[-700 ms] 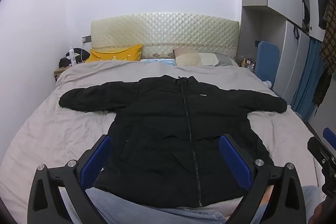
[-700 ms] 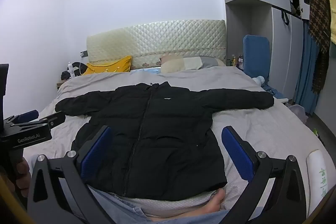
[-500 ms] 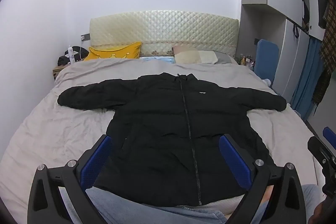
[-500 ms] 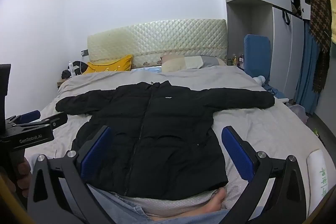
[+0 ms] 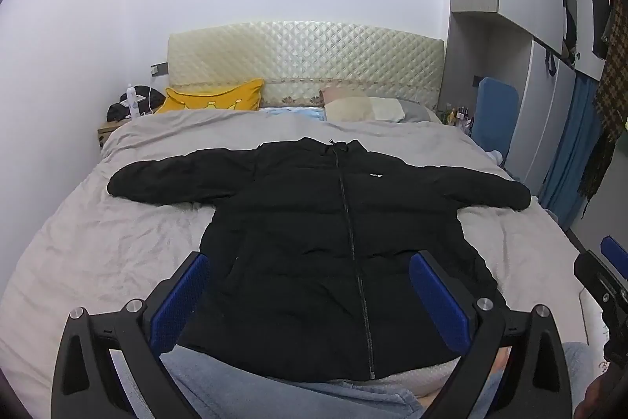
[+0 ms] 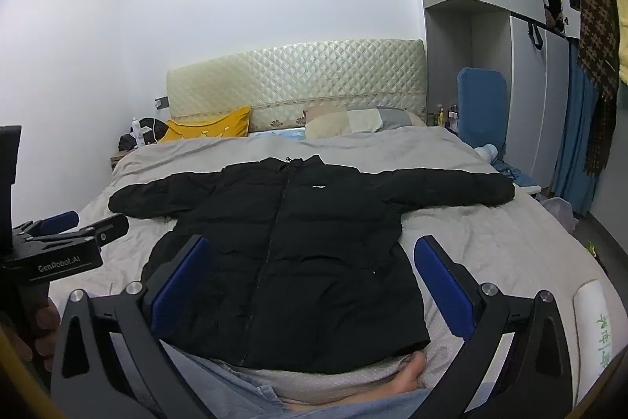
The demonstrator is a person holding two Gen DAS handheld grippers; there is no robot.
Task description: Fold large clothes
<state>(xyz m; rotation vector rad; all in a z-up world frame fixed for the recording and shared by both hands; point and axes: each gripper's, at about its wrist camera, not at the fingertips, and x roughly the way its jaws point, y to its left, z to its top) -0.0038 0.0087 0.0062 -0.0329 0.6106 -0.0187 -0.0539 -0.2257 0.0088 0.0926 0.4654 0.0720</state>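
While both grippers' fingers [image 5: 178,305] [image 6: 441,291] gape empty, black jacket [image 5: 337,242] lies spread, bare bed [image 5: 98,242] flanking its sleeves.

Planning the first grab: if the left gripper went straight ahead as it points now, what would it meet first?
Probably the black jacket on the bed, near its zipper; the left gripper is open and empty. Depth is unclear.

A black jacket [image 5: 333,246] with a small white chest mark lies on a pale grey-beige bedcover [image 5: 90,242]. The headboard [image 5: 306,61] is cream with a quilted diamond pattern. A yellow pillow [image 5: 214,99] sits beside a beige and grey pillow [image 5: 369,108]. Both grippers carry blue pads [image 6: 178,287] on black frames. A brown houndstooth garment [image 6: 596,26] hangs by a blue curtain [image 6: 575,132]
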